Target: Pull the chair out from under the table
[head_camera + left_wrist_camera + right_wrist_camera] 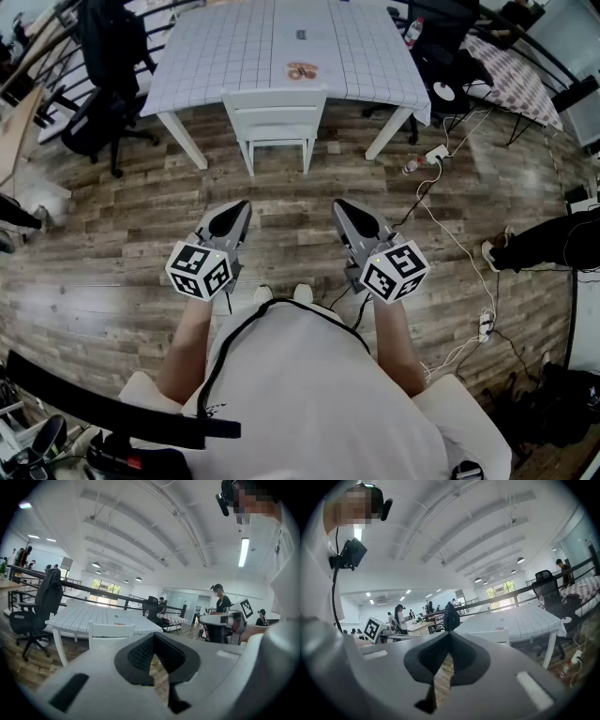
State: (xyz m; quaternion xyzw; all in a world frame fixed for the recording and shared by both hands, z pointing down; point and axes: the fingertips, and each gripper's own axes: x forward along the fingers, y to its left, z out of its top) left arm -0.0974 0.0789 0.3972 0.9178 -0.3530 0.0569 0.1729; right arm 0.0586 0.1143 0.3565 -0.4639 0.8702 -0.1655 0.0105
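Observation:
A white chair (275, 120) is tucked under the near edge of a table with a white checked cloth (197, 56); its backrest (111, 631) faces me and also shows in the right gripper view (491, 636). Both grippers hover over the wooden floor well short of the chair, pointing toward it. My left gripper (234, 212) is shut and empty. My right gripper (349, 210) is shut and empty too. A small plate of food (302, 70) and a dark item (301, 35) lie on the table.
Black office chairs stand at the left (98, 112) and behind the table at the right (441, 56). A power strip (436, 154) and white cables (450, 234) lie on the floor at the right, with a bottle (411, 166) near the table leg. People stand further back.

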